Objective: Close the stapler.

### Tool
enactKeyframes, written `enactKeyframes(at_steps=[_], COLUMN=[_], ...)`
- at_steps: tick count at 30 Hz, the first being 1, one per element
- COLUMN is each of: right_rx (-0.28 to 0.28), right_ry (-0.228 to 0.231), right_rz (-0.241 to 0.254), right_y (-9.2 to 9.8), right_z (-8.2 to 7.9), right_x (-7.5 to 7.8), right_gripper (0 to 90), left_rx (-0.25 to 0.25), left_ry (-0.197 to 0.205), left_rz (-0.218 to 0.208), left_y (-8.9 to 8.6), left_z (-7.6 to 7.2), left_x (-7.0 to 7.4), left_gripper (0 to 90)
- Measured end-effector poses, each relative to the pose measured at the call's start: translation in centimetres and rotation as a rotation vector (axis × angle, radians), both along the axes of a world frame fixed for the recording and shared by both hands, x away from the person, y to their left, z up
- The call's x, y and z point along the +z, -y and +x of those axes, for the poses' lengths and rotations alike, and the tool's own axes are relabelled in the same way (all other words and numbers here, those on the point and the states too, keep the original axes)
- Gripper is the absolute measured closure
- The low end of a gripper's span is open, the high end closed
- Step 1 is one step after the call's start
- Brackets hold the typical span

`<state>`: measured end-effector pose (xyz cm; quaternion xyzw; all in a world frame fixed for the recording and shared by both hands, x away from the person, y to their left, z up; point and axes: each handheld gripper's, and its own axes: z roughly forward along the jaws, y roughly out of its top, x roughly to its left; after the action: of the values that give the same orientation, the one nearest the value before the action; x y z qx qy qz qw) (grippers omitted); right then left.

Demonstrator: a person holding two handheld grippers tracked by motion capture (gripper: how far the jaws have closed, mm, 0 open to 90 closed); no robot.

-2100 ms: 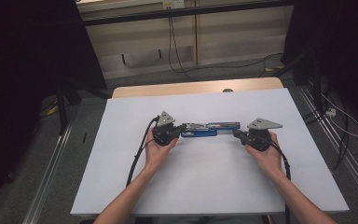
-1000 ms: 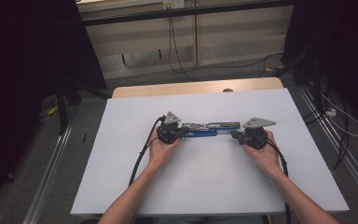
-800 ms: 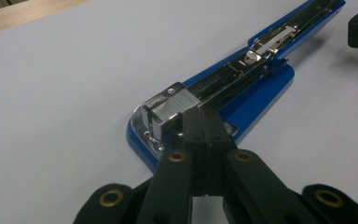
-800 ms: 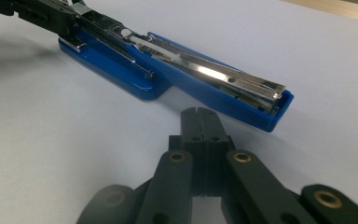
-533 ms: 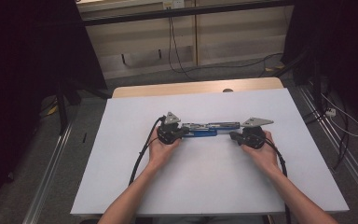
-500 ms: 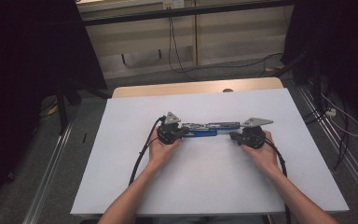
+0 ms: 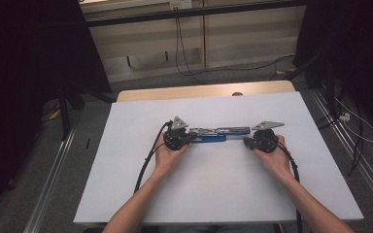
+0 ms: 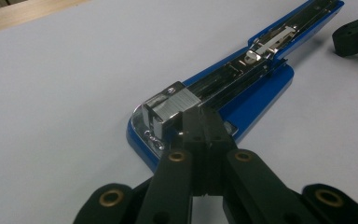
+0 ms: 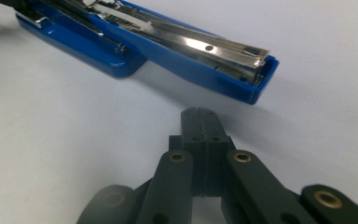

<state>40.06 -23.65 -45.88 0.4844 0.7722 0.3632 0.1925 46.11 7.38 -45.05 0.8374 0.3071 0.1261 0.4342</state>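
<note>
White table with a wooden far edge, dark surroundings.
The white table top (image 7: 223, 194) is bordered far by a wooden strip (image 7: 204, 91); black cables (image 7: 182, 46) are draped over the far floor.

On the white table (image 7: 223, 189) we see one obstacle: the opened blue stapler (image 7: 218, 134), lying flat from 9 to 3 o'clock at the centre. The left gripper (image 8: 200, 123), jaws pressed together, touches its 9 o'clock end; the right gripper (image 9: 200, 116), jaws together, sits just clear of its 3 o'clock end. Toward 12 and 6 o'clock we see bare surface.
</note>
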Motion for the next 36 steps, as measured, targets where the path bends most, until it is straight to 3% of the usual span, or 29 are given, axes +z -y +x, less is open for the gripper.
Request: enactKeyframes(at_steps=[1,8,14,18,27,36], right_rx=[-0.001,-0.012,-0.015,-0.016,-0.017,-0.016], right_ry=[0.002,0.006,0.013,0.016,0.022,0.04], right_rz=[-0.006,-0.008,-0.021,-0.022,-0.026,-0.027], right_y=[-0.05,-0.13,-0.26,-0.29,-0.35,-0.36], right_z=[0.06,0.25,0.45,0.51,0.66,0.66], right_x=[-0.02,-0.06,-0.07,-0.08,-0.07,-0.02], right_gripper=[90.0,90.0,90.0,90.0,90.0,90.0], left_rx=[-0.003,0.003,-0.003,0.0,-0.007,-0.003], left_ry=[0.006,-0.003,-0.008,-0.02,0.0,-0.007], left_rz=[0.014,-0.001,0.011,-0.007,0.007,0.0], left_y=[0.0,0.05,0.1,0.12,0.17,0.21], left_z=[-0.02,-0.04,-0.17,-0.17,-0.13,-0.16], left_x=[0.05,0.0,0.1,0.03,0.05,0.02], left_gripper=[90.0,90.0,90.0,90.0,90.0,90.0])
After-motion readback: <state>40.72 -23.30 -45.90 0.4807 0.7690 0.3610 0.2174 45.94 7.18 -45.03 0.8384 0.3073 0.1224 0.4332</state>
